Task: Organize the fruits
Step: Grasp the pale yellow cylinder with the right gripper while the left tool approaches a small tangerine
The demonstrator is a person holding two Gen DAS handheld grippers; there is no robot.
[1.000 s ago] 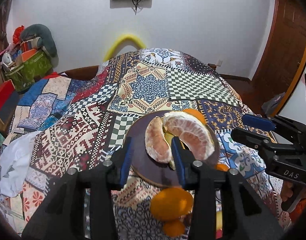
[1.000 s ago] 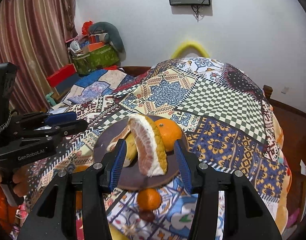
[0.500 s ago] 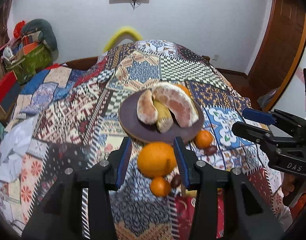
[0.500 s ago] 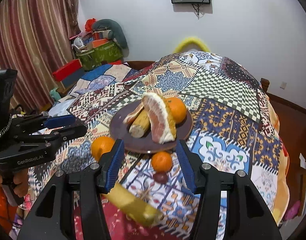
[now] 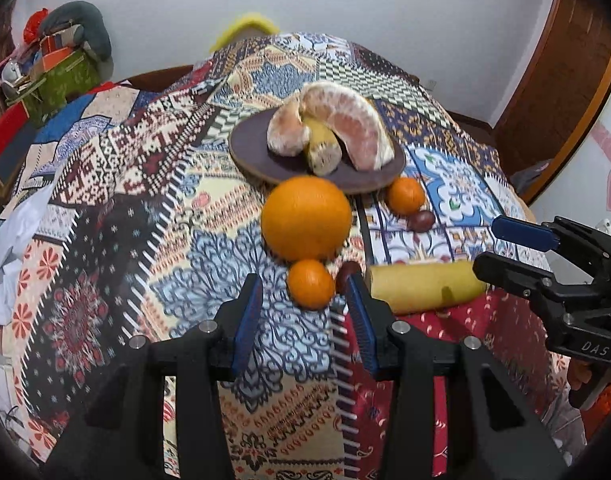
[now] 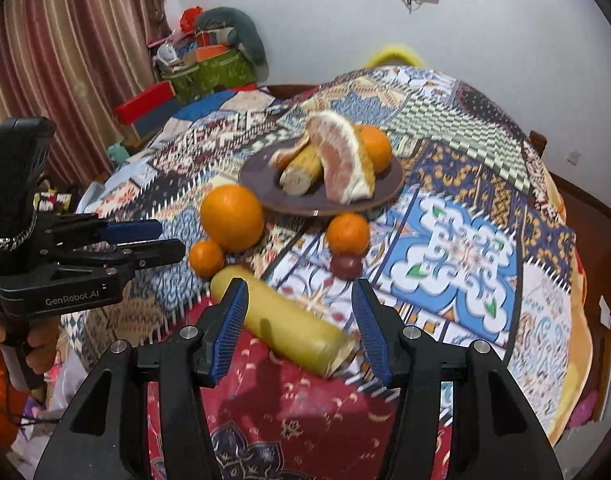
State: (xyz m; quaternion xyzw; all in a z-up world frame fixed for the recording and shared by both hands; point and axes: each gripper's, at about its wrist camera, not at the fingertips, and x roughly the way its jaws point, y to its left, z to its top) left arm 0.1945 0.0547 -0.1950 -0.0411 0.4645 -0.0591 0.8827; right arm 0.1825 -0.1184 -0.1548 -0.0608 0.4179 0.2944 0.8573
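Observation:
A dark brown plate on the patchwork cloth holds peeled pomelo pieces, a banana stub and an orange. In front of it lie a large orange, a small mandarin, a second mandarin, two dark small fruits and a yellow banana piece. My left gripper is open, the small mandarin just beyond its tips, untouched. Over the banana piece my right gripper is open and holds nothing.
The cloth drops off at the right and near edges. A green box with clutter and a red box sit at the back left by a curtain. A hand holds the left gripper.
Both grippers have drawn back from over the plate and sunk toward the near side. The loose oranges, dark fruits and banana piece have come into view. The right jaws stand slightly wider.

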